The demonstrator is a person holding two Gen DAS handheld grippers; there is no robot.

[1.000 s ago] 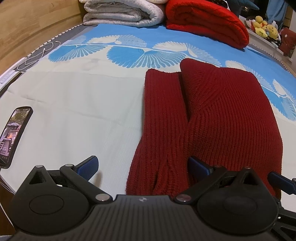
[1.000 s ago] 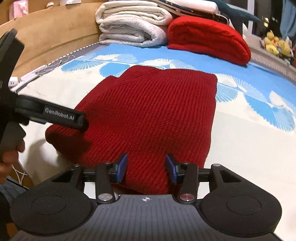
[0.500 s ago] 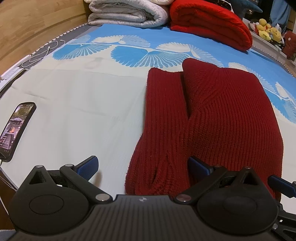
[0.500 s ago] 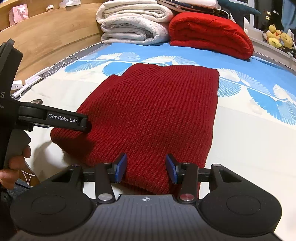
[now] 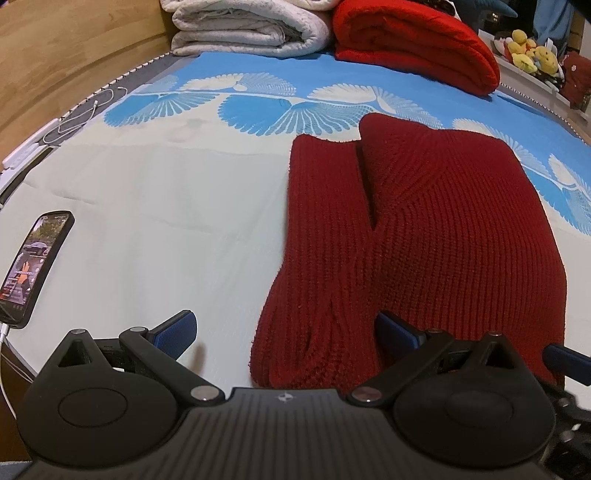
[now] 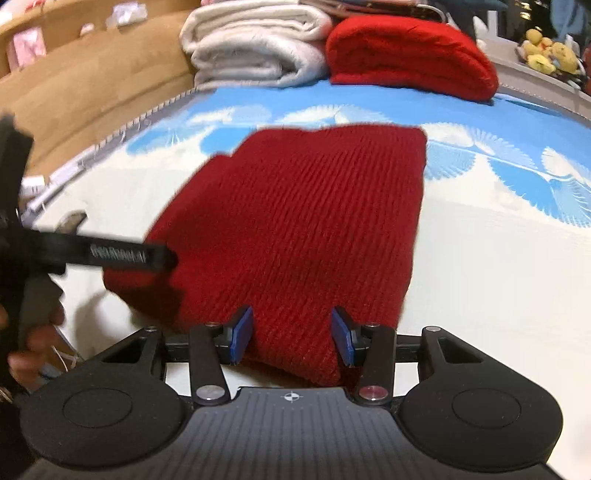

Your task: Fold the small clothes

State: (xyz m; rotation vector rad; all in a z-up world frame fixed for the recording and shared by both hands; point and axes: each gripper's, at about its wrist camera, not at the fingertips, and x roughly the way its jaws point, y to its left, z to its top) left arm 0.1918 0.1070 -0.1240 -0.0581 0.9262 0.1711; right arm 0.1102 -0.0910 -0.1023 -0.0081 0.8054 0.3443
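A folded red sweater point(image 5: 424, 236) lies on the bed point(image 5: 166, 206), long axis running 6 to 12 o'clock. Left gripper point(image 5: 284, 332) fingers spread wide around its near left corner; right gripper point(image 6: 291, 338) fingers stand narrower around its near edge, not clearly pinching.

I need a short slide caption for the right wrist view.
Right gripper open around the near edge of a dark red knit sweater on the bed.

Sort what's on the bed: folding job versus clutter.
Job:
- dark red knit sweater
- left gripper, open
- right gripper, open around the sweater's near edge

Clutter:
- phone
- white blanket
- red blanket
- plush toys
- charging cable
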